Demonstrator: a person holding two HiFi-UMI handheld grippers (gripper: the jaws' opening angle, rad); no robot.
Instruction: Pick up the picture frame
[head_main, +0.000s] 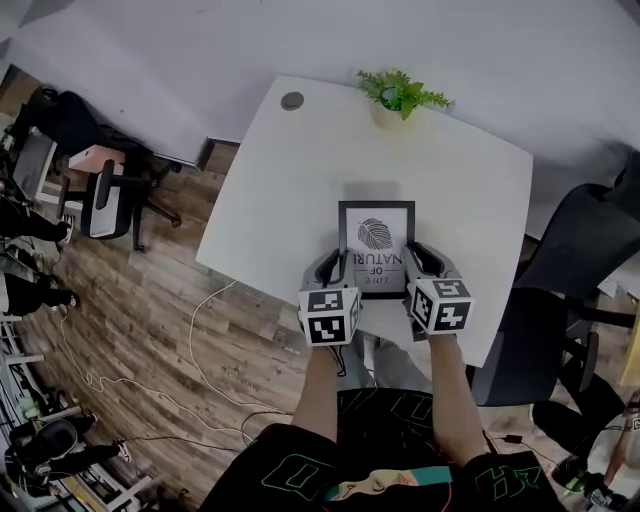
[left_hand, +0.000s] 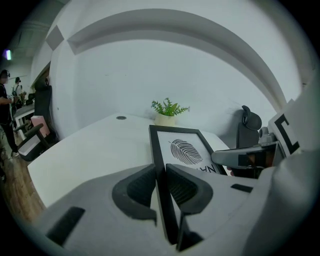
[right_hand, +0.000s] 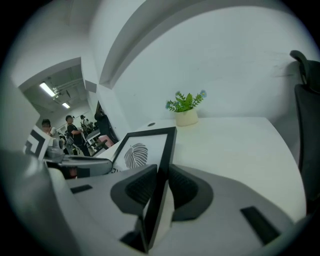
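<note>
I've got the black picture frame (head_main: 376, 248), white print with a dark leaf and lettering, pinched at both side rails, tilted over the white table (head_main: 300, 170).

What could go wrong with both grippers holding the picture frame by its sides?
The left gripper and right gripper each pinch only a thin side edge of the picture frame, so it might slip or tilt. If they drift apart, one grip could pull free and drop it.

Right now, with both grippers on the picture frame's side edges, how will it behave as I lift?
The picture frame probably stays stiff: its black border runs straight between the left gripper and right gripper. Likely light, being thin. The fingers pinch only narrow edges, so it may slip or pivot.
</note>
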